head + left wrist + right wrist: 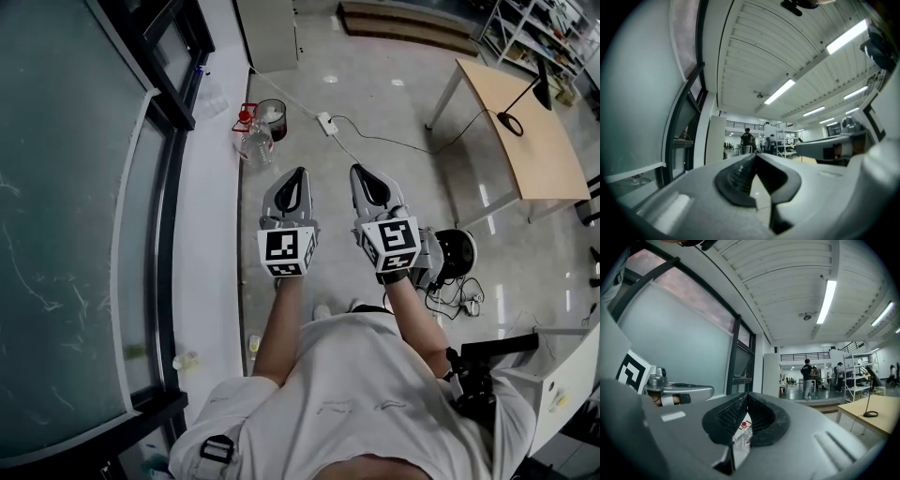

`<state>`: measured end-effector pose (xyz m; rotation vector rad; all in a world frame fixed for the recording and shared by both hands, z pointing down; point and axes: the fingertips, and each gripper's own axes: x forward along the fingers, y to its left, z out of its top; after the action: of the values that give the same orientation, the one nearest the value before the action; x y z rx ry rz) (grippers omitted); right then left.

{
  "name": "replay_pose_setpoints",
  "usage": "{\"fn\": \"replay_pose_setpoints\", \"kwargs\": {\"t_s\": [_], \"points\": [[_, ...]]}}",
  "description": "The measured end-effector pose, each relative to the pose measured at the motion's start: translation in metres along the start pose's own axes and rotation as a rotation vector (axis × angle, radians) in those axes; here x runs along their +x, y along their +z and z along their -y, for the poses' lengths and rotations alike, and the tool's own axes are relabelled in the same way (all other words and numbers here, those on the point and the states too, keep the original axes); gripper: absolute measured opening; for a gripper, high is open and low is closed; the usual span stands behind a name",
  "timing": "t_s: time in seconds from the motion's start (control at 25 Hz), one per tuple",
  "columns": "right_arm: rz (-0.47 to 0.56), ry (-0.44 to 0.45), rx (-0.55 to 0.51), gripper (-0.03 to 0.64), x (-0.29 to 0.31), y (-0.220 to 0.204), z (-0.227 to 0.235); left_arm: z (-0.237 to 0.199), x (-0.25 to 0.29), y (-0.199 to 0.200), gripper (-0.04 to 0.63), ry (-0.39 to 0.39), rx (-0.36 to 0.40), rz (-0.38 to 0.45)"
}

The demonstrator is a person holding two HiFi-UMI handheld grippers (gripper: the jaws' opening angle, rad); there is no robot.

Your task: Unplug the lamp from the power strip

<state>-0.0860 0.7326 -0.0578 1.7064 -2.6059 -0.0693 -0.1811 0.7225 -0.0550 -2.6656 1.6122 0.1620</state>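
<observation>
Far left, a plastic bottle (255, 142) stands on the floor by the glass wall. My left gripper (298, 176) is clenched, nothing in it. The power strip (326, 123) lies on the floor well ahead of both tips. My right gripper (362, 172) is clenched too, empty. A cord (394, 142) runs right toward the table (548, 173), where the lamp (527, 101) stands.

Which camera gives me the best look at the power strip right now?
The head view: the white power strip lies in full on the floor, with a cable running off from it. The left gripper view and the right gripper view do not show it at all.
</observation>
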Motion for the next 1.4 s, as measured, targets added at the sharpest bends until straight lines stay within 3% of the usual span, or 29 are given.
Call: {"fn": "replay_pose_setpoints", "kwargs": {"t_s": [0.56,0.8,0.88,1.0,1.08,1.4], "points": [[-0.035,-0.033,-0.001,0.008,-0.014,-0.011,0.014,0.022,0.009,-0.011,0.002,-0.05,-0.027,-0.018],[-0.079,-0.065,0.029,0.008,-0.009,-0.038,0.045,0.038,0.033,-0.036,0.002,-0.078,-0.029,-0.072],[-0.082,-0.039,0.014,0.008,0.005,-0.044,0.055,0.034,0.048,-0.04,0.002,-0.07,-0.022,-0.078],[-0.106,0.093,-0.027,0.008,0.035,-0.057,0.064,0.028,0.081,-0.046,0.002,-0.055,-0.013,-0.095],[-0.133,0.137,-0.066,0.008,0.055,-0.062,0.079,0.027,0.108,-0.048,0.002,-0.059,-0.006,-0.106],[-0.096,0.115,0.01,0.008,0.126,-0.056,0.183,0.036,0.225,-0.054,0.002,-0.06,0.022,-0.11]]}}
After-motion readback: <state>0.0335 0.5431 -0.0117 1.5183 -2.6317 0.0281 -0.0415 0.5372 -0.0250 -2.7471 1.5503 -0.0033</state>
